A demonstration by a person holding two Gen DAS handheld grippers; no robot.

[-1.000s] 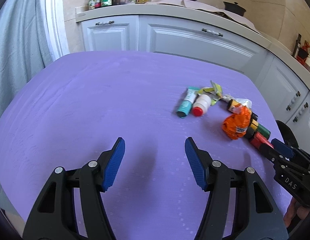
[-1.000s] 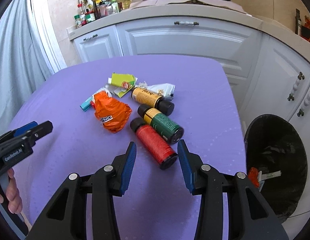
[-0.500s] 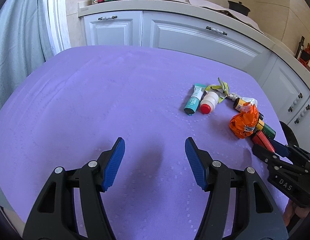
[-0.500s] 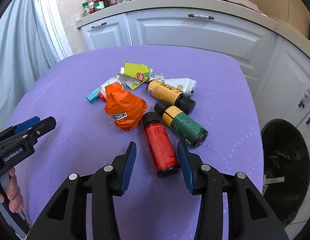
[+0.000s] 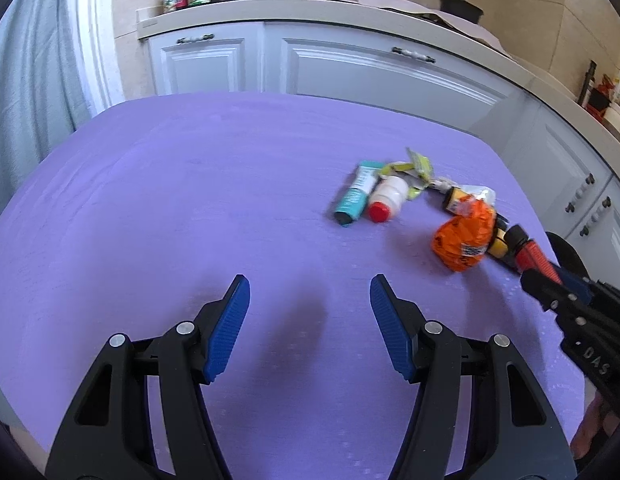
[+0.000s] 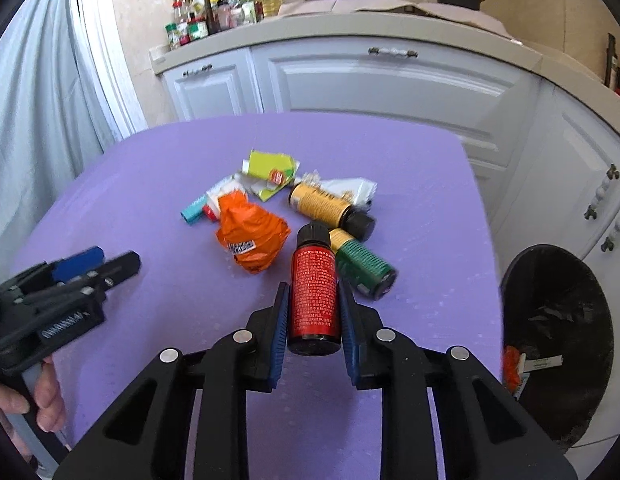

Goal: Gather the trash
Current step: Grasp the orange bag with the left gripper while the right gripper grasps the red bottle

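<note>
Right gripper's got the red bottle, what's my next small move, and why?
Probably lift it and swing right toward the bin. The right gripper has just closed on the red bottle, pads on both sides. The bin stands open beside the table edge, with trash already inside. The left gripper is open and empty, clear of the path.

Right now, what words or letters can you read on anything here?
"DAS": white letters on the black right gripper, seen from the left wrist.
Red cylindrical bottle clamped in that gripper: white print, too small to read.
Crumpled orange plastic wrapper: label blurred.
Black left gripper: white lettering blurred.
</note>
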